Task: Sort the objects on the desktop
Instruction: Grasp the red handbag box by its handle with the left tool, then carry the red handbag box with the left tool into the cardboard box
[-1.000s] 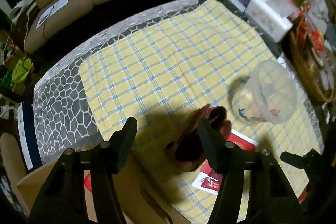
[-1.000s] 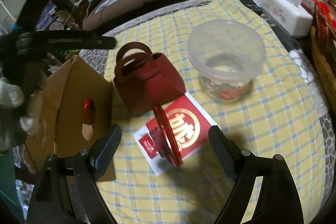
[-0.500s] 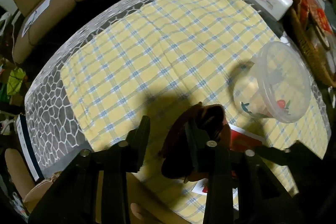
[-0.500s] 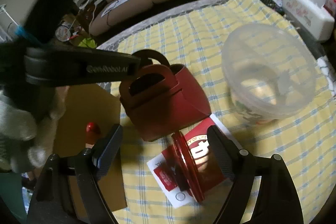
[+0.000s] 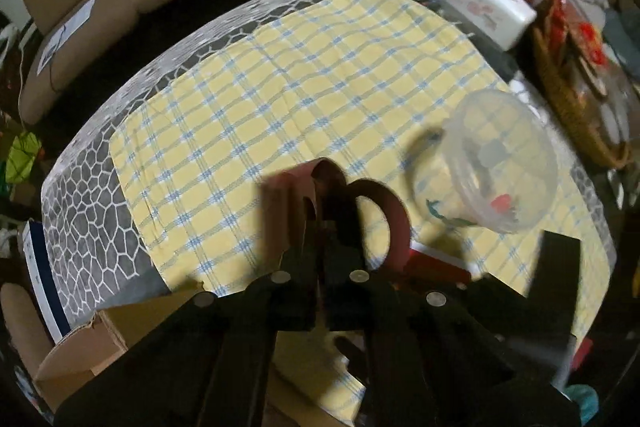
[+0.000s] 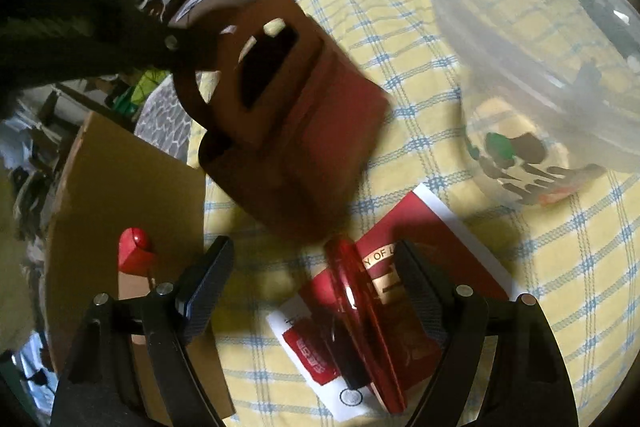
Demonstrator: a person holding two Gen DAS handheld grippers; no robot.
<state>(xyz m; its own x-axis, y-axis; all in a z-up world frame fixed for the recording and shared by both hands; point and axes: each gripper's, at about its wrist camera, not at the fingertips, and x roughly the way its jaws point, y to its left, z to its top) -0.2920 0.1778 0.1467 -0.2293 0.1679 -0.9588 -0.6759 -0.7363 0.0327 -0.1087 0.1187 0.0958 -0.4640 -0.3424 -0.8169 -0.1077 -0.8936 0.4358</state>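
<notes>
Sorting barely begun: we are clamping left tongs on maroon bag handle, right tongs spread apart over red disc; clear tub, card still lying mid-bench.

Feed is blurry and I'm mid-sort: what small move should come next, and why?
Probably lift the left tool gently: it is shut on a handle of the dark red gift bag, which tilts beside the cardboard box. The right tool is open above the red disc.

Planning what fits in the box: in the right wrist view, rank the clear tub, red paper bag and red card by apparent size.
1. clear tub, though it sits close to the lens
2. red paper bag, similar, so unsure
3. red card, partly hidden
</notes>
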